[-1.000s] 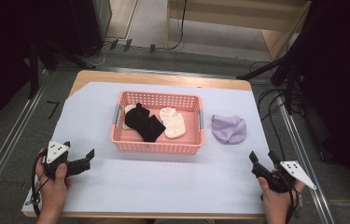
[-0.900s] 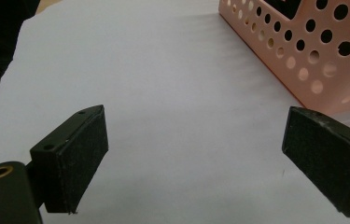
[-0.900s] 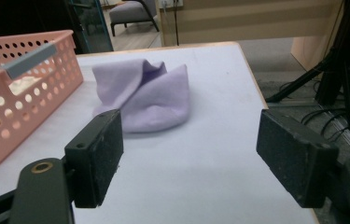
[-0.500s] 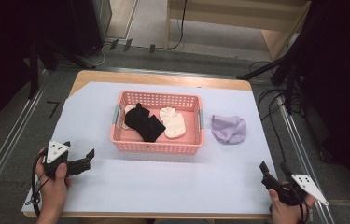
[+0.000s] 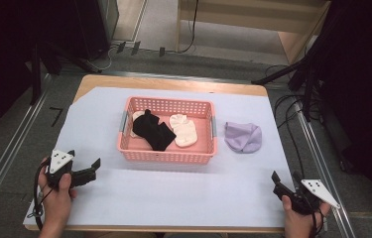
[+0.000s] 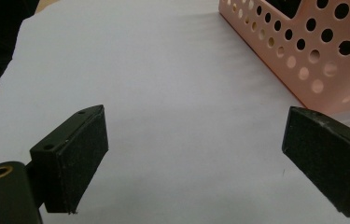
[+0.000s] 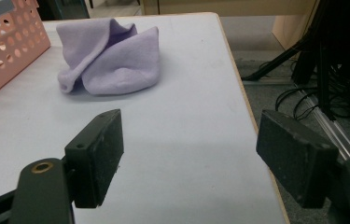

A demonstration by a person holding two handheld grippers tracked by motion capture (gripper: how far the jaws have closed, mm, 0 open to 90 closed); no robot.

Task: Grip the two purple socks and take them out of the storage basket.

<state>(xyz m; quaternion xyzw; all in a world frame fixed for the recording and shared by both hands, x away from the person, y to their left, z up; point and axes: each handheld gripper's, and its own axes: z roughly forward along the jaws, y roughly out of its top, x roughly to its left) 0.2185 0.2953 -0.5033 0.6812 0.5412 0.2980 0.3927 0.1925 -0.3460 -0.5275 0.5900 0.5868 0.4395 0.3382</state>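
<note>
A pink perforated basket (image 5: pixel 165 156) stands mid-table and holds a black sock (image 5: pixel 155 131), a cream sock (image 5: pixel 184 130) and a second pale piece (image 5: pixel 135 125) partly under the black one. To its right, a crumpled lilac cloth (image 5: pixel 243 137) lies on the white sheet. My left gripper (image 5: pixel 93 167) rests near the front left, open and empty, pointing toward the basket. My right gripper (image 5: pixel 285 178) is open and empty at the front right corner. The left gripper view has the gripper (image 6: pixel 193 154) beside the basket's corner (image 6: pixel 312 51). The right gripper (image 7: pixel 189 149) faces the lilac cloth (image 7: pixel 112 56).
A white sheet (image 5: pixel 183 198) covers the wooden table. The table's right edge (image 7: pixel 247 107) runs just past my right jaw, with cables and a metal rail on the floor (image 5: pixel 317 148) beyond. The basket's side (image 7: pixel 4 46) is left of the lilac cloth.
My right gripper has drawn back toward the near right corner of the table. The left gripper, basket and cloth have stayed put.
</note>
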